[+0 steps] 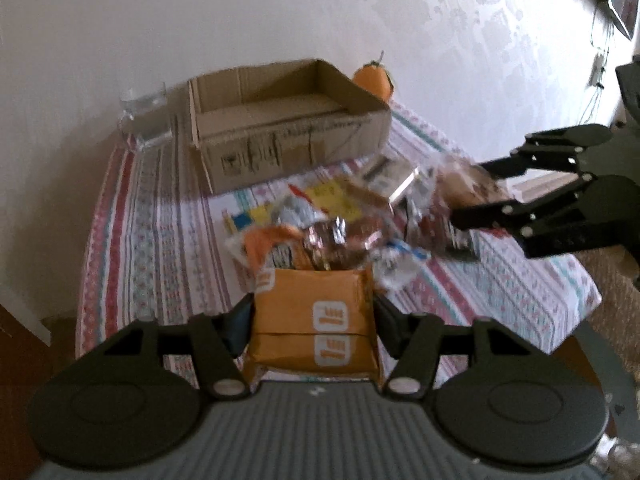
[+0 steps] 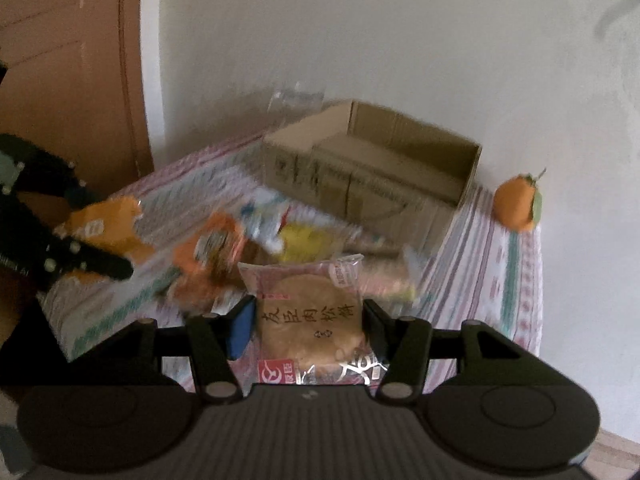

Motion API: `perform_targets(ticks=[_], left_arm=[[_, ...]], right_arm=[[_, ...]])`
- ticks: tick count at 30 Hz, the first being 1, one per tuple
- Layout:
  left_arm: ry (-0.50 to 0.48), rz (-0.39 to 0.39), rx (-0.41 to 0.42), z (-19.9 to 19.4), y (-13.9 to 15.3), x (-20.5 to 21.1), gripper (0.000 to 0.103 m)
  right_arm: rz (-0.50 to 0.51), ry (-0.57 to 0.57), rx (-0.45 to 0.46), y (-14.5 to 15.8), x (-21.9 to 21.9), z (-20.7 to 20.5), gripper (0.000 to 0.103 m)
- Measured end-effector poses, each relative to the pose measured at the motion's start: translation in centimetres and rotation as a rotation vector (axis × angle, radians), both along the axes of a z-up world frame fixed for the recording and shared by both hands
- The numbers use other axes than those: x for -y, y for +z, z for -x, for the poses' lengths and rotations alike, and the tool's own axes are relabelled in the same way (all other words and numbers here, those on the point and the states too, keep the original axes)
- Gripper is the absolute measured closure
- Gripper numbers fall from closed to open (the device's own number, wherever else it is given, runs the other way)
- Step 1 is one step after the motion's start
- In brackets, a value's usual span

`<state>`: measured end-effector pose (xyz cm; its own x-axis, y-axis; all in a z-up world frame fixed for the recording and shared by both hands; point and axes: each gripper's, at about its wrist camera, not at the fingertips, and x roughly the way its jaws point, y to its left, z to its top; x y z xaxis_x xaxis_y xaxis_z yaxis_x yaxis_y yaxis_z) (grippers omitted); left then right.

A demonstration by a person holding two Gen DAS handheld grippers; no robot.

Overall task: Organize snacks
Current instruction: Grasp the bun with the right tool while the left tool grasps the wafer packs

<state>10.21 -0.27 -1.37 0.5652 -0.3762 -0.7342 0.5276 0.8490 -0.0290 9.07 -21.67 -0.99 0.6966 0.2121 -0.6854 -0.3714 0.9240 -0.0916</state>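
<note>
My left gripper (image 1: 314,312) is shut on an orange snack packet (image 1: 316,320) with a white logo, lifted above the table. The same left gripper (image 2: 104,248) and its orange packet (image 2: 106,224) show at the left of the right wrist view. My right gripper (image 2: 308,316) is shut on a clear-wrapped round pastry packet (image 2: 310,320) with dark characters on it. From the left wrist view the right gripper (image 1: 476,196) hangs over the right side of the snack pile (image 1: 340,216). An open cardboard box (image 1: 280,120) stands behind the pile, its inside bare as far as I see.
A striped tablecloth (image 1: 152,220) covers the table against a white wall. A clear container (image 1: 144,114) stands left of the box, an orange fruit-shaped object (image 1: 374,78) to its right. A brown door (image 2: 72,80) lies beyond the table's left end. Box (image 2: 372,164) sits near the corner.
</note>
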Motion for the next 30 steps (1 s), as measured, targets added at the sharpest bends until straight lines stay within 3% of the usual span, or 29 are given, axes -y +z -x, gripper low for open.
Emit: perform_targets(ticks=[11, 23, 30], left_arm=[[0.019, 0.025, 0.054, -7.1, 1.9, 1.8, 0.042], [0.03, 0.023, 0.07, -14.4, 2.1, 3.5, 0.042], [0.031, 0.021, 0.072, -17.1, 1.9, 4.9, 0.042]], right_arm=[[-0.012, -0.01, 0.088, 4.0, -0.2, -12.8, 0.041], [-0.021, -0.158, -0.019, 1.3, 0.9, -26.9, 0.041], [-0.02, -0.211, -0.076, -1.0, 2.1, -30.9, 0.04]])
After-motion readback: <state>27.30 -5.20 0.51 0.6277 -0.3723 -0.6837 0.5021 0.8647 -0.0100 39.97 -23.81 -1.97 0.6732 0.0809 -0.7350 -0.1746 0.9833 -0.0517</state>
